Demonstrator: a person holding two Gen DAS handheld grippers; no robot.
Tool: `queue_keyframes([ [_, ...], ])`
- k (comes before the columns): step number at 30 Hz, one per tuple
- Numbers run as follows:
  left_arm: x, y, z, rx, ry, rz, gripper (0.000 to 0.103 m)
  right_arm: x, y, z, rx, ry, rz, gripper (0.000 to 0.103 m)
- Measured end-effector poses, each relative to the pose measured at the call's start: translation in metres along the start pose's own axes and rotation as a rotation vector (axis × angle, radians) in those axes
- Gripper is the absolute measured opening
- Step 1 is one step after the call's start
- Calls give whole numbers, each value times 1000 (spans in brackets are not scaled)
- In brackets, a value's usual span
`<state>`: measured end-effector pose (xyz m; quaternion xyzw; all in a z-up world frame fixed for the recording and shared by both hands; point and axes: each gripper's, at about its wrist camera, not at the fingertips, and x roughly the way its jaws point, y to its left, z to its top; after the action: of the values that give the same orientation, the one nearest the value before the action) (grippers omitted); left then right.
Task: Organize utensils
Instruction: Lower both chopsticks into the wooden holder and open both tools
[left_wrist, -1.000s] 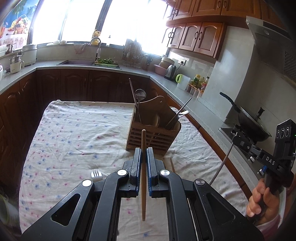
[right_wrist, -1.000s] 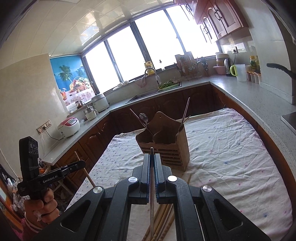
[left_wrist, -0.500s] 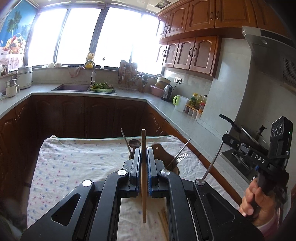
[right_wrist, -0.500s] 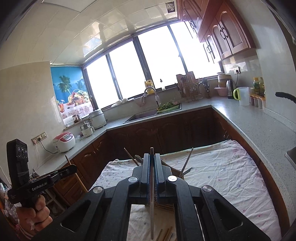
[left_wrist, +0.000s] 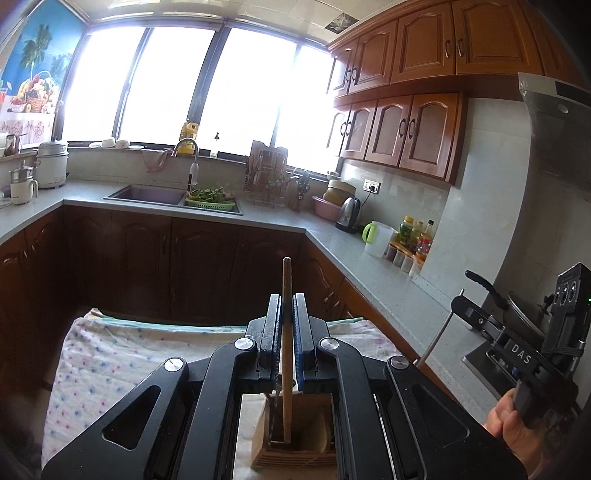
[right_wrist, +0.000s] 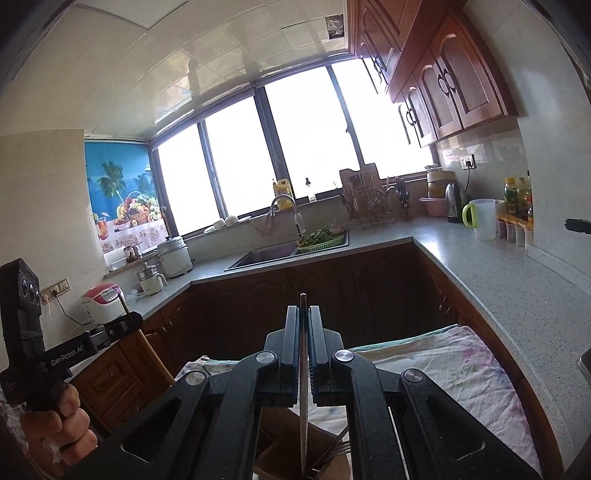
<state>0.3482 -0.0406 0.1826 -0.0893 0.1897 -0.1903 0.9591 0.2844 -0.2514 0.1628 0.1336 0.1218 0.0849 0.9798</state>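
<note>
The left gripper (left_wrist: 287, 334) is clamped on one wooden chopstick (left_wrist: 286, 354), held upright so it can drop into the wooden utensil holder (left_wrist: 295, 448) at the bottom middle. The right gripper (right_wrist: 303, 345) pinches one thin metal chopstick (right_wrist: 303, 398) over the same box. Two sticks, two grippers, one holder.

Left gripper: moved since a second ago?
Yes. The left gripper, shut on a wooden chopstick, has risen and advanced: the wooden utensil holder, earlier ahead, now sits below its fingers.
</note>
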Motion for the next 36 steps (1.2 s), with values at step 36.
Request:
queue_keyframes([
  [36, 37, 15, -70, -32, 137, 73, 21, 11, -32, -72, 131, 122, -15, 17],
])
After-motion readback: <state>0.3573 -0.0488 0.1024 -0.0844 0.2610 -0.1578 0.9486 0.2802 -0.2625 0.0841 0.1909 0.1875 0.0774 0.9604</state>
